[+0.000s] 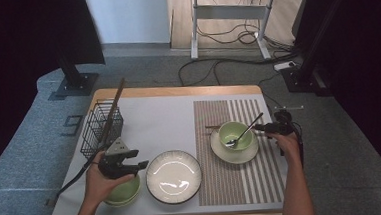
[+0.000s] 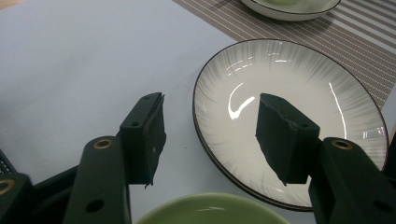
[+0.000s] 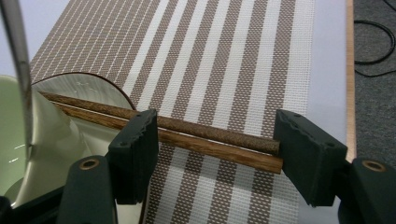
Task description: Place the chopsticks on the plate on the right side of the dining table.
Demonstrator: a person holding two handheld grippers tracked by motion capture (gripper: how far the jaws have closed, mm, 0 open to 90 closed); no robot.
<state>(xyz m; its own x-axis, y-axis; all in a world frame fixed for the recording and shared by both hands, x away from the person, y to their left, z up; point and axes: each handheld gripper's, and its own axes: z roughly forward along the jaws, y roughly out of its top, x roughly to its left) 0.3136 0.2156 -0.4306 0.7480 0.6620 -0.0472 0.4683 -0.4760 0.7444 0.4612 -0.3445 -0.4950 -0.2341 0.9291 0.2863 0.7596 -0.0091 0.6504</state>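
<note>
My right gripper (image 1: pixel 267 128) (image 3: pixel 217 154) stands open low over the striped placemat (image 3: pixel 224 56). A pair of brown chopsticks (image 3: pixel 210 140) lies on the mat between its jaws, with their ends by the right jaw. The chopsticks run behind a white saucer (image 1: pixel 236 156) carrying a green bowl (image 1: pixel 232 131) with a metal spoon (image 1: pixel 245 130) (image 3: pixel 18 60) in it. My left gripper (image 1: pixel 140 160) (image 2: pixel 210 135) is open with nothing in it, above the left rim of a white ribbed plate (image 1: pixel 174 176) (image 2: pixel 289 93) and a second green bowl (image 1: pixel 126 191) (image 2: pixel 212 212).
A black wire basket (image 1: pixel 101 125) with a long brown stick (image 1: pixel 114 109) leaning in it stands at the table's left rear. The table's right edge (image 3: pixel 349 70) runs close to my right gripper. Cables and a desk frame lie on the floor beyond.
</note>
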